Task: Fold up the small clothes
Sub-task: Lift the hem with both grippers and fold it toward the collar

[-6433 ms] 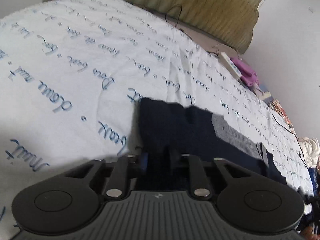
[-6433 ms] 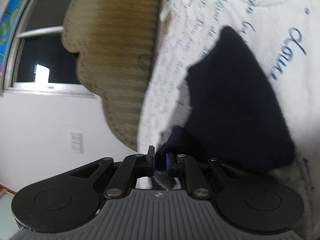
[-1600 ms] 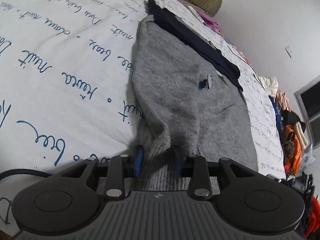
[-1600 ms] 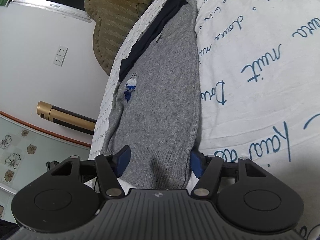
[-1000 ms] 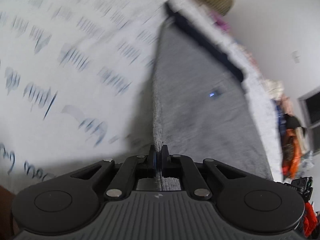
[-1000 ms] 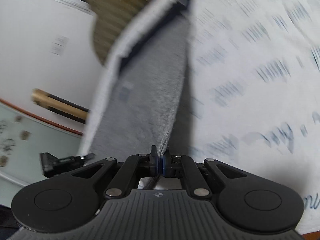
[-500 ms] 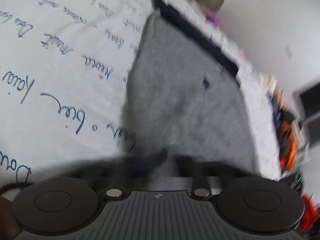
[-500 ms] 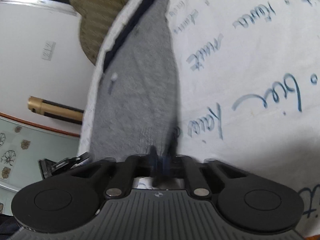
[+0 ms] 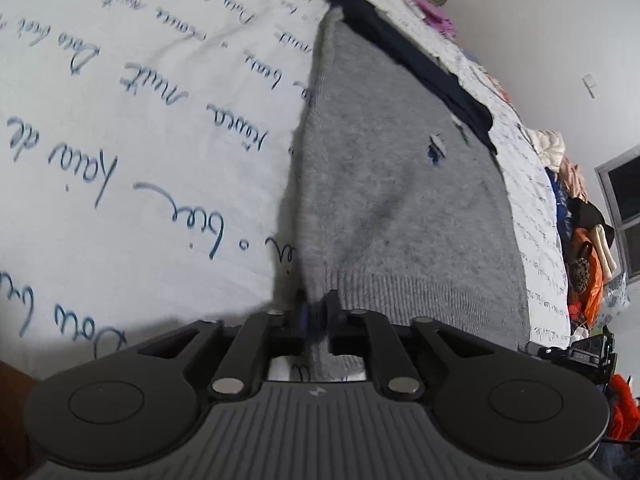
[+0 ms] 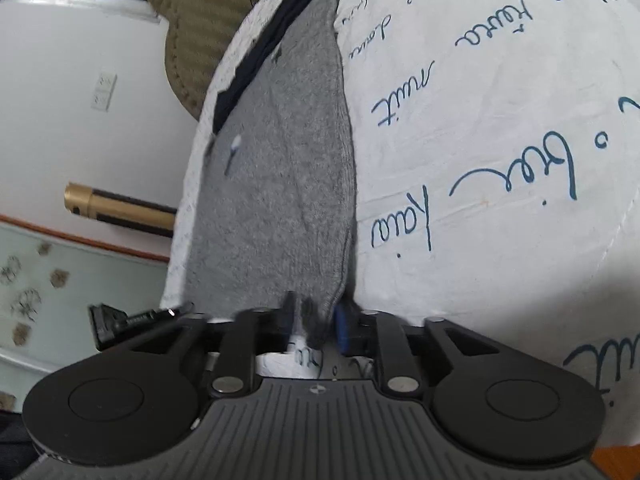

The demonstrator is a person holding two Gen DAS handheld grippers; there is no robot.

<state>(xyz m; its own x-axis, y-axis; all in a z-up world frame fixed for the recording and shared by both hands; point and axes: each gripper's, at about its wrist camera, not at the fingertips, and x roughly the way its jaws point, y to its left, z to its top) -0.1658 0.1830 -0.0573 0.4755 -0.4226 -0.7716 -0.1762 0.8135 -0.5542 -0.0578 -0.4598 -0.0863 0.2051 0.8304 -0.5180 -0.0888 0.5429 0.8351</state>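
1 grey sweater [image 9: 396, 184], 1 navy garment [image 9: 416, 64], 2 tongs [image 9: 316, 314] [image 10: 316, 322].

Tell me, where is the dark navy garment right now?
In the left wrist view the navy garment lies along the far right edge of the grey sweater, on the printed bedspread.

White bed sheet [image 9: 120, 120] with blue script left of the claw, olive headboard [image 10: 200, 20] far ahead, heap of clothes [image 9: 580, 240] off to its right, wall socket [image 10: 103, 91] and gold tube [image 10: 116, 210] left of the claw
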